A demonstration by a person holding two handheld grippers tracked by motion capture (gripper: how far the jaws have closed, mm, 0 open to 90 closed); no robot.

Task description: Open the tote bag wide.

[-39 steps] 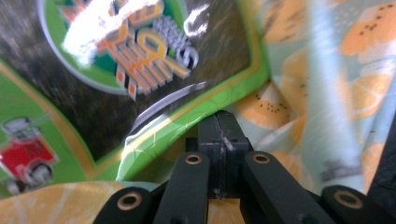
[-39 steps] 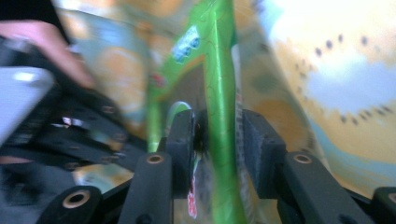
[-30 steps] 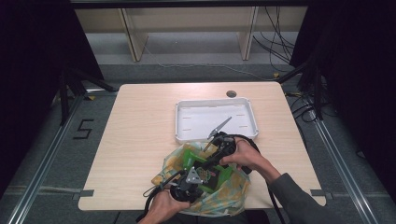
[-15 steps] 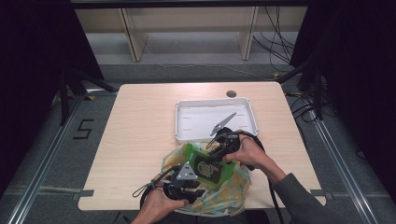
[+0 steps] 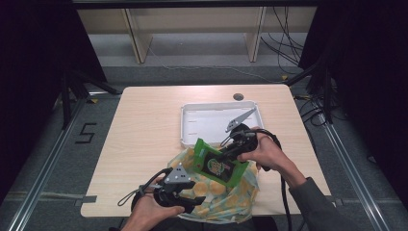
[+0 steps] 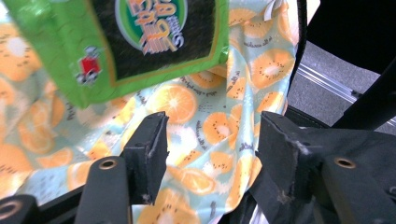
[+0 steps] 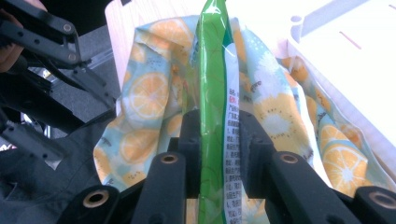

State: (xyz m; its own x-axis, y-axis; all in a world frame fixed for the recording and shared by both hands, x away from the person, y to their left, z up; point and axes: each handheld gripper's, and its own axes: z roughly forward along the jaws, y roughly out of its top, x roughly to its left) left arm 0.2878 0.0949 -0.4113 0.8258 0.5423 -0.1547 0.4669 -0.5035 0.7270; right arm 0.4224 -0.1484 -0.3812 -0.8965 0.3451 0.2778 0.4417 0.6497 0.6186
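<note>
A green snack packet (image 5: 219, 164) with a dark label hangs over a bag (image 5: 226, 199) printed with orange and kiwi slices, at the table's front edge. My right gripper (image 5: 230, 150) is shut on the packet's upper edge; in the right gripper view the packet (image 7: 212, 56) stands edge-on between the jaws of the right gripper (image 7: 215, 119). My left gripper (image 5: 185, 192) sits at the bag's left side, near the front edge. In the left gripper view the left gripper (image 6: 210, 126) is open, with the bag's cloth (image 6: 205, 107) behind it and the packet (image 6: 140, 37) above.
A white tray (image 5: 192, 122) lies just beyond the bag, in the middle right of the wooden table (image 5: 144, 125). A small round hole (image 5: 238, 96) sits near the far edge. Cables trail from both grippers off the front of the table.
The right gripper has drawn the green packet up out of the bag, so its whole face shows. The left gripper has slid back to the left, toward the front edge.
</note>
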